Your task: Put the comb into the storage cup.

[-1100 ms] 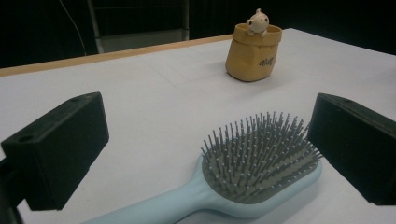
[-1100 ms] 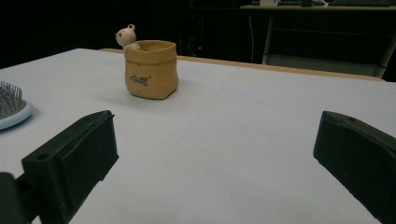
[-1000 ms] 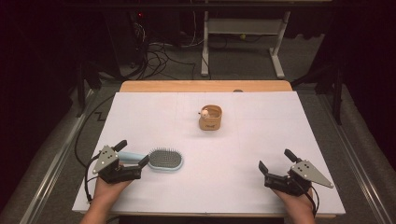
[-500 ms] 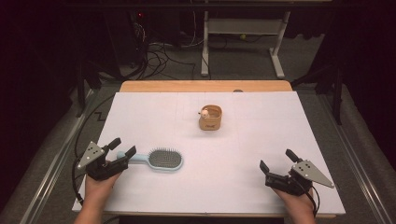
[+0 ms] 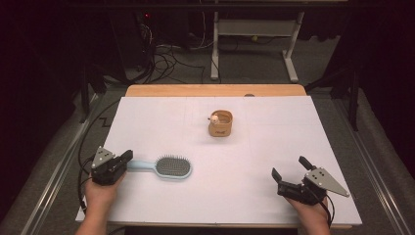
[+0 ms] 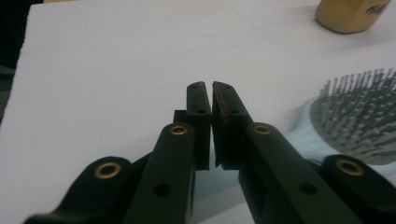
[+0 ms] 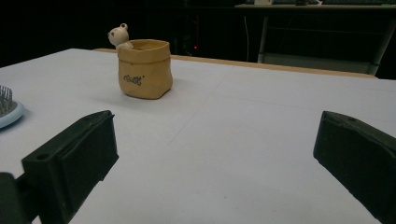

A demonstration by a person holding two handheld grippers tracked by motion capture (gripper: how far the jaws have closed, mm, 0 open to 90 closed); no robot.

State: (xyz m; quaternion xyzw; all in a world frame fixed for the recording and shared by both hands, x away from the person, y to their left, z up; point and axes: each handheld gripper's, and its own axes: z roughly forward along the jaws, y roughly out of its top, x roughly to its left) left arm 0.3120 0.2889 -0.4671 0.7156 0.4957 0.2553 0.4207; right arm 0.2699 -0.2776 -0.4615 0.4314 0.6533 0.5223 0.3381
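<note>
Left gripper (image 5: 126, 157) | fingers clenched empty beside hairbrush (image 5: 169, 167) handle | you needed to reopen and straddle that handle squarely | right gripper (image 5: 289, 172) released, idle on desk (image 5: 274, 137)

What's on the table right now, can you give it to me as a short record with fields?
surface: white table
hairbrush: light blue, flat, bristles up, left front, handle toward the left gripper
pot: tan, sack-shaped, upright mid-table, small bear figure at its rim
left gripper: jaws have just been closing, pads together, nothing between them; at the handle's end
right gripper: jaws wide open, empty, right front
</note>
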